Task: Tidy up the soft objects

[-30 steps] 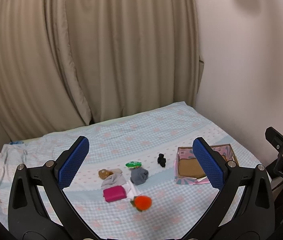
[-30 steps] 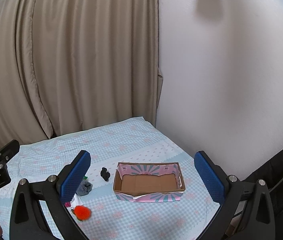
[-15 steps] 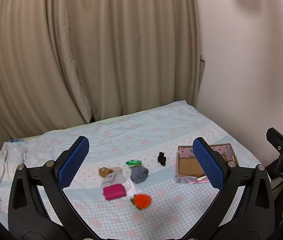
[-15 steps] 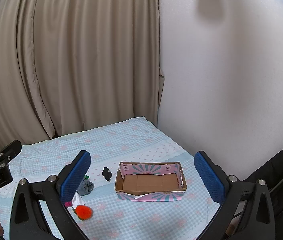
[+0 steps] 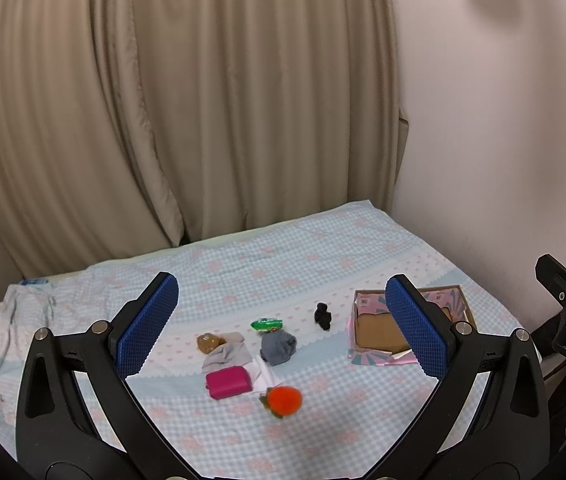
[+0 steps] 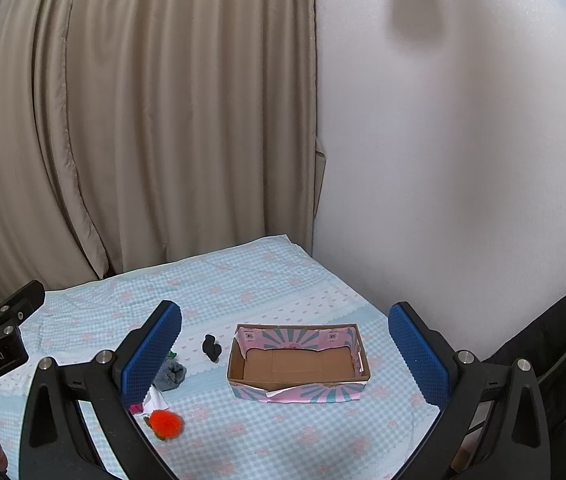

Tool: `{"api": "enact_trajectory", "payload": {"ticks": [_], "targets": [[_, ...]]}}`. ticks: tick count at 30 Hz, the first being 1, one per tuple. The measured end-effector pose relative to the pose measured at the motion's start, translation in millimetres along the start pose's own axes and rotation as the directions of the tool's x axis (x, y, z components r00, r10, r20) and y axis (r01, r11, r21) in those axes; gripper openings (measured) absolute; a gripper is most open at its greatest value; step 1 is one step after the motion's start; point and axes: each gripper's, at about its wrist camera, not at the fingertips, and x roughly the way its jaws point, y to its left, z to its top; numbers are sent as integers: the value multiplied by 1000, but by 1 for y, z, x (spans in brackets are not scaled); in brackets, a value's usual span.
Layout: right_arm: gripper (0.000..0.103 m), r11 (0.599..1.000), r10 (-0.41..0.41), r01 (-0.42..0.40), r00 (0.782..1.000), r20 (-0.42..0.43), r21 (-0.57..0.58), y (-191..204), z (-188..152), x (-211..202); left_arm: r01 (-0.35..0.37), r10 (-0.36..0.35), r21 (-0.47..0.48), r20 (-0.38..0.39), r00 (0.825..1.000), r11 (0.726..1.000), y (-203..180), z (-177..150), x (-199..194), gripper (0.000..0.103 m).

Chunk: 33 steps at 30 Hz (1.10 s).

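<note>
Small soft things lie in a cluster on the checked bed sheet: an orange fluffy ball, a magenta pouch, a grey sock bundle, a light grey cloth, a brown plush, a green packet and a black piece. An open cardboard box with pink sides stands to their right and is empty. My left gripper is open and empty, held well above the cluster. My right gripper is open and empty, above the box.
Beige curtains hang behind the bed. A white wall runs along the bed's right side. Crumpled bedding lies at the bed's left end. A dark garment is at the far right.
Both views have shifted slightly: the bed and objects sit a little lower in frame. Both grippers stay open and empty. Nothing on the bed has moved.
</note>
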Motion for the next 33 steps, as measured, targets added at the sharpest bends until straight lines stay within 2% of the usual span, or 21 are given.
{"api": "enact_trajectory", "payload": {"ticks": [24,33], "targets": [[103,1000,9,-9,1000,9,16,-3,-6,0,-9,9,-19,-18,1000,1000,1,-1,-1,103],[103,999,35,-35,999,11,11,-9,0,6,-45,43,-51,-41,998,998,0,-5,7,103]]}}
